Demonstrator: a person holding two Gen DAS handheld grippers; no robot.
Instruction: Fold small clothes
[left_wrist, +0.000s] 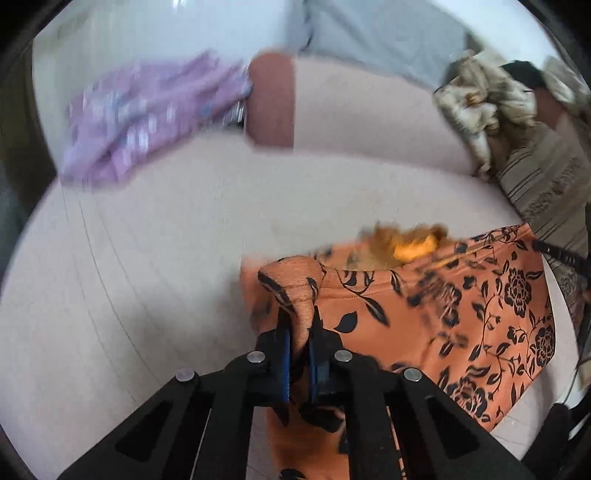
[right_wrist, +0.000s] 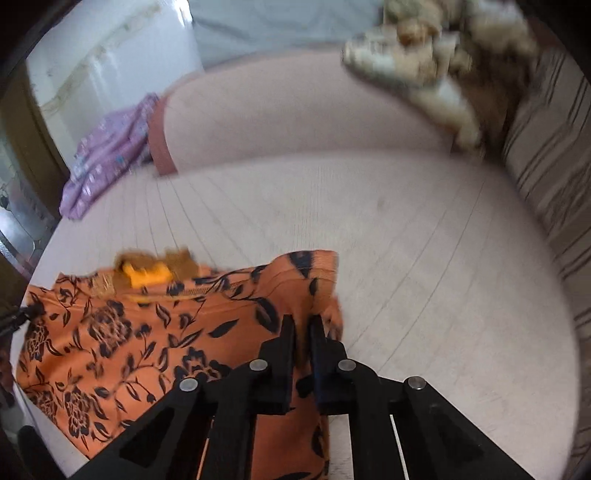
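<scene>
My left tongs (left_wrist: 300, 332) and right tongs (right_wrist: 303, 332) each pinch a corner of the orange garment (left_wrist: 461, 314); the fold is barely begun, and the purple garment (left_wrist: 147, 118) waits.

soft daylight, motion blur, dark fisheye corners, curved edges

Bare pale sheet (right_wrist: 369, 236) is stretching open ahead of the orange floral garment (right_wrist: 122, 332), leaving wide room. A long bolster (right_wrist: 295, 122) is walling off the far side. A purple cloth (left_wrist: 147, 118) is crowding its left end; a heap, possibly rumpled clothes (left_wrist: 476, 99), is blocking the right.
</scene>
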